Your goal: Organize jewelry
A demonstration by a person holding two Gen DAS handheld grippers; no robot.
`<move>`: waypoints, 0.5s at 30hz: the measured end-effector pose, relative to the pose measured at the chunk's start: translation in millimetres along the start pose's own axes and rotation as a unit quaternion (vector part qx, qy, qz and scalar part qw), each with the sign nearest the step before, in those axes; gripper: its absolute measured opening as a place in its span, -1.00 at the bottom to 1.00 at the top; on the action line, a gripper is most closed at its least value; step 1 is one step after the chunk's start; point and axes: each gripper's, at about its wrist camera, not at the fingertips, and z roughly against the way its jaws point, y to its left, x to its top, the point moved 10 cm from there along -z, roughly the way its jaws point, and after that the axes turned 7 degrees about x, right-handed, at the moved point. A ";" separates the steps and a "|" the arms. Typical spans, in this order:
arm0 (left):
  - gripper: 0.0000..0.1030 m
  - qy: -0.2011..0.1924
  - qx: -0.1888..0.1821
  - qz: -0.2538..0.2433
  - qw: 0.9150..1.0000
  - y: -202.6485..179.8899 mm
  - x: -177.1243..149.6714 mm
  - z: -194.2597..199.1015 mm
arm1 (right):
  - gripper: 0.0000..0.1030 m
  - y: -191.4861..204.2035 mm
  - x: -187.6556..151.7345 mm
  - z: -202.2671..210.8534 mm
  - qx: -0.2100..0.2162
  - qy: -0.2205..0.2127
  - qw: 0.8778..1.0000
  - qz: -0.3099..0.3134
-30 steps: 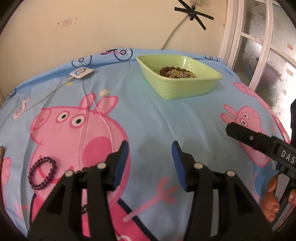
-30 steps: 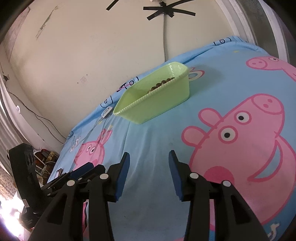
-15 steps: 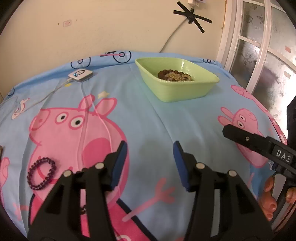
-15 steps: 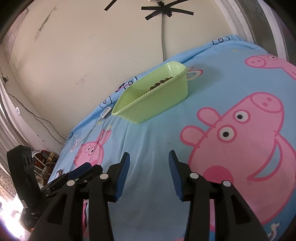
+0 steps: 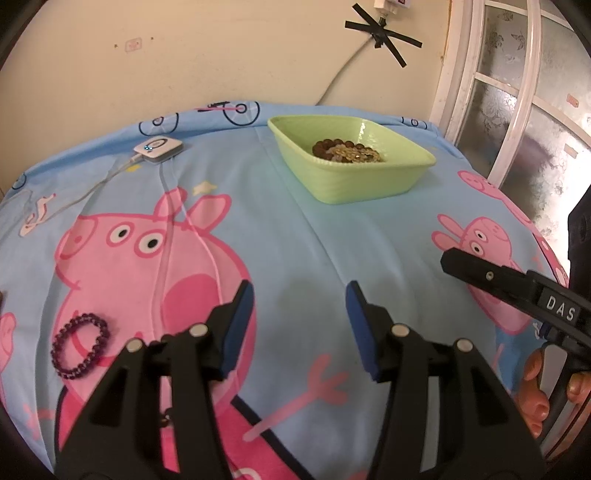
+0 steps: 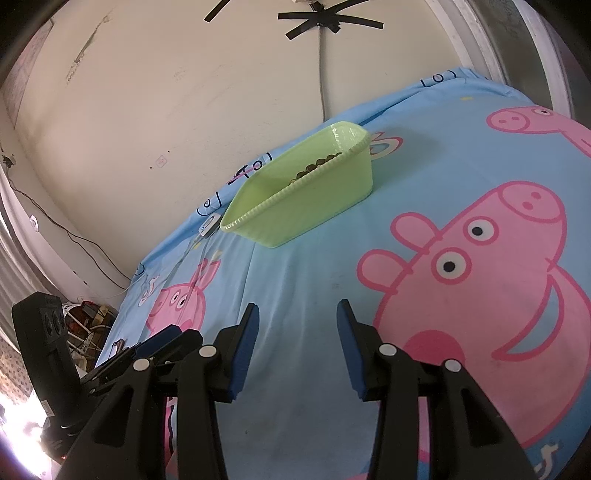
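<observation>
L gripper (image 5: pixel 299 306) hovers over the blue cartoon-pig sheet (image 5: pixel 332 229) w/ its blue pads (image 5: pixel 238 328) spread apart, nothing btwn them. R gripper (image 6: pixel 295 332) is likewise spread wide & empty, above a bare patch of the same sheet. Whether the covered surface is a bed or a tabletop can't be told. A purple bead bracelet (image 5: pixel 79 345) lies flat on the sheet at the near left of the left wrist view, on the edge of the big pink pig print, left of the L gripper & apart from it. A light green tray (image 5: pixel 354 177) sits toward the far side near the wall, well apart from both grippers; inside it, a heap of brown & yellowish beaded jewelry (image 5: pixel 347 151), also just visible over the rim in the right wrist view (image 6: pixel 314 166). Left of the tray, a small white square device (image 5: pixel 158 147) w/ a white cable (image 5: pixel 92 188) trailing off to the left rests on the sheet. R gripper's body, labelled "DAS", shows at the right edge of the left wrist view, w/ the person's fingers (image 5: pixel 535 398) curled under it. Black tape crosses (image 5: pixel 384 33) hold a cord on the cream wall; a white-framed window (image 5: pixel 517 92) stands at right.
</observation>
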 end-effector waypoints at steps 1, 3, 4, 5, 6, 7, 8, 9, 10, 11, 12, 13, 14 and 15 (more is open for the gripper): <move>-0.03 0.000 0.000 0.000 1.000 -0.1 -0.1 0.0 | -0.63 -0.1 0.1 -0.1 0.000 0.000 1.000 0.000; -0.03 0.000 0.000 0.000 1.000 -0.4 -0.2 0.2 | -0.62 -0.4 0.6 -0.4 0.001 0.001 1.000 0.000; -0.03 0.000 0.000 0.001 1.000 -0.6 -0.3 0.1 | -0.63 -0.3 0.5 -0.4 0.000 0.000 1.000 0.000; -0.03 0.000 0.000 0.001 1.000 -0.9 -0.3 -0.1 | -0.62 -0.4 0.5 -0.4 0.000 0.000 1.000 0.000; -0.03 0.000 -0.001 0.001 1.000 -1.1 -0.3 -0.1 | -0.63 -0.4 0.5 -0.5 0.000 0.000 1.000 0.000; -0.03 0.000 -0.001 0.000 1.000 -1.0 -0.3 0.0 | -0.63 -0.4 0.7 -0.6 0.001 0.001 1.000 0.000; -0.03 0.000 -0.001 0.001 1.000 -1.5 -0.3 0.1 | -0.62 -0.4 0.5 -0.7 0.001 0.001 1.000 0.000; -0.03 0.000 -0.001 0.000 1.000 -1.5 -0.3 0.0 | -0.63 0.1 0.2 -0.2 0.000 0.000 1.000 0.000; -0.03 0.000 -0.001 0.000 1.000 -1.6 -0.4 0.1 | -0.62 0.2 -0.1 -0.4 0.001 0.000 1.000 0.000; -0.03 0.000 -0.001 0.001 1.000 -1.6 -0.3 0.2 | -0.62 0.3 -0.2 -0.6 0.002 0.001 1.000 0.000; -0.03 -0.001 -0.001 0.001 1.000 -1.7 -0.3 0.2 | -0.62 0.5 -0.3 -0.8 0.003 0.001 1.000 0.000; -0.03 -0.001 -0.001 0.000 1.000 -1.4 -0.2 0.2 | -0.62 0.8 -0.6 -0.9 0.003 0.000 1.000 0.000; -0.03 -0.002 -0.001 0.001 1.000 -1.7 -0.1 0.2 | -0.62 1.3 -1.6 0.3 0.003 0.000 1.000 0.000; -0.03 -0.001 -0.001 0.001 1.000 -1.1 0.0 0.1 | -0.62 1.5 -1.9 0.3 0.003 0.001 1.000 0.000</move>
